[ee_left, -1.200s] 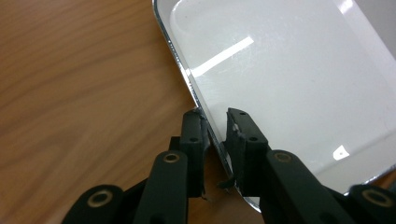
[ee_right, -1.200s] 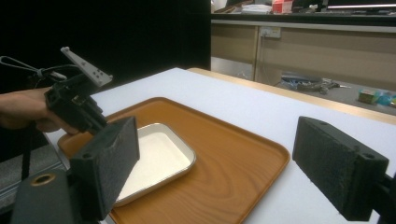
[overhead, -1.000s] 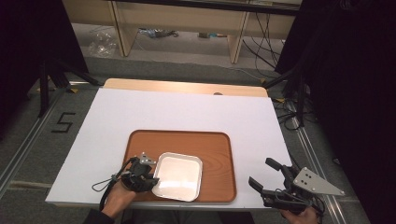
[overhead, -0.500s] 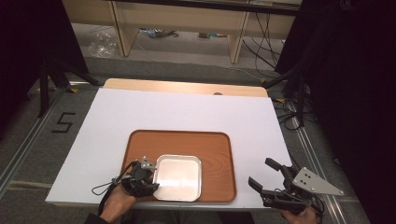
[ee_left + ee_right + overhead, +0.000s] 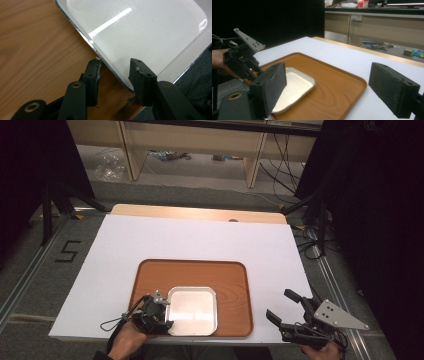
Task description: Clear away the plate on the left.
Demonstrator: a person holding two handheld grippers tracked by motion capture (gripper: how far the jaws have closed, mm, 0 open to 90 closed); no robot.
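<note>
At the bottom left of the high view, the person's left hand [image 5: 127,340] brings the left gripper [image 5: 159,312] down at the left edge of the shallow metal pan [image 5: 193,310], near that pan's lower left corner. In the left gripper view its two black jaws straddle the pan's rim [image 5: 105,62]: one jaw sits over the wood outside the rim, the other over the pale inside of the pan, and a gap shows on each side, so the pads are not pressing on the metal. The jaws have just been opening, with the rim between them but let go. At the bottom right of the high view the right gripper [image 5: 285,307] hangs past the table's lower right corner, its grey plate to the right, jaws spread wide with nothing between them; the right gripper view confirms the wide empty gap. The pan lies flat in the lower middle of the brown wooden tray [image 5: 235,280], close to the tray's near edge. The tray rests on the white table top [image 5: 200,235], in its nearer half. Beyond the table's far edge, at the top of the frame, wooden shelving [image 5: 200,145] stands on the grey floor.
</note>
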